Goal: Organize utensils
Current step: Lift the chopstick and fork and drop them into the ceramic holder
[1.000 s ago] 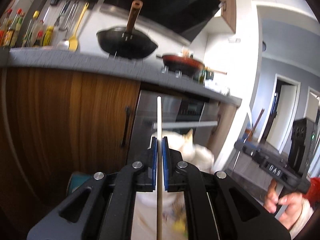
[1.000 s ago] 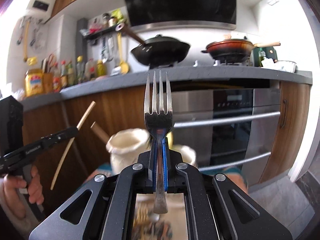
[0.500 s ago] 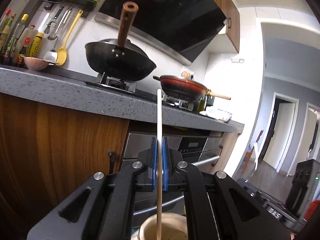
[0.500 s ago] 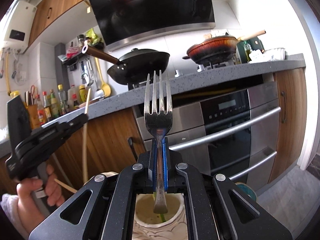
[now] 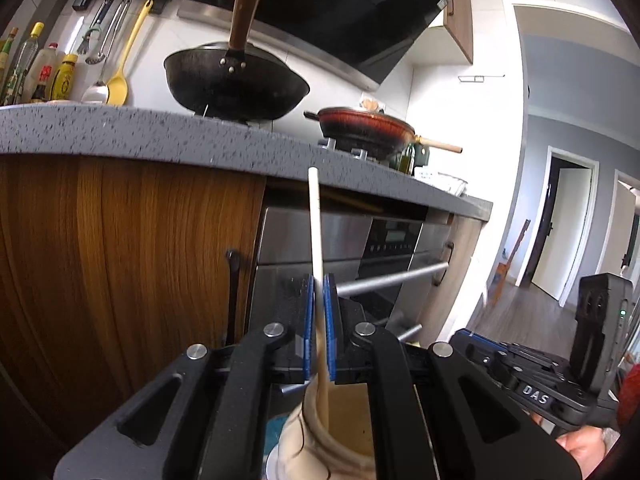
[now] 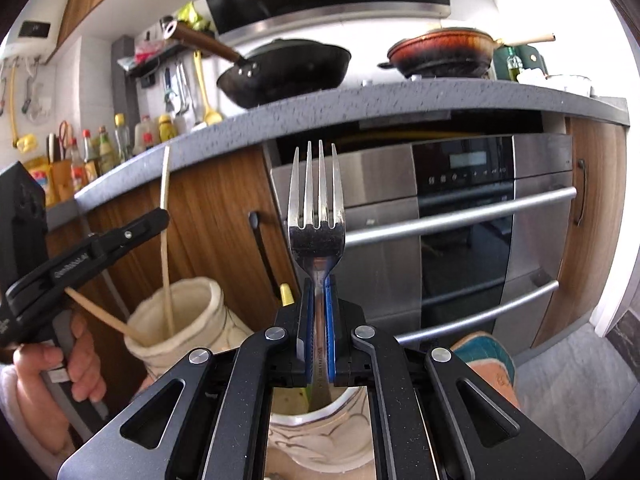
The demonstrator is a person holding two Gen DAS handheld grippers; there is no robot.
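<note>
My left gripper (image 5: 319,280) is shut on a pale wooden chopstick (image 5: 315,228), held upright with its lower end inside a cream ceramic holder (image 5: 316,436). In the right wrist view the same gripper (image 6: 160,220) holds that chopstick (image 6: 164,216) in the cream holder (image 6: 180,320), where a second chopstick (image 6: 100,316) leans. My right gripper (image 6: 319,284) is shut on a metal fork (image 6: 317,204), tines up, its handle end just above or inside a white patterned holder (image 6: 320,436) that has something yellow-green in it.
A grey counter (image 6: 360,100) with a black wok (image 6: 288,70) and a red pan (image 6: 440,52) runs behind. Below are wooden cabinet doors (image 5: 120,260) and a steel oven (image 6: 460,220). A teal and orange object (image 6: 488,356) lies to the right of the holders.
Both grippers have dropped lower. The chopstick's end has gone down into the cream holder, and the fork's handle has come down to the mouth of the white holder.
</note>
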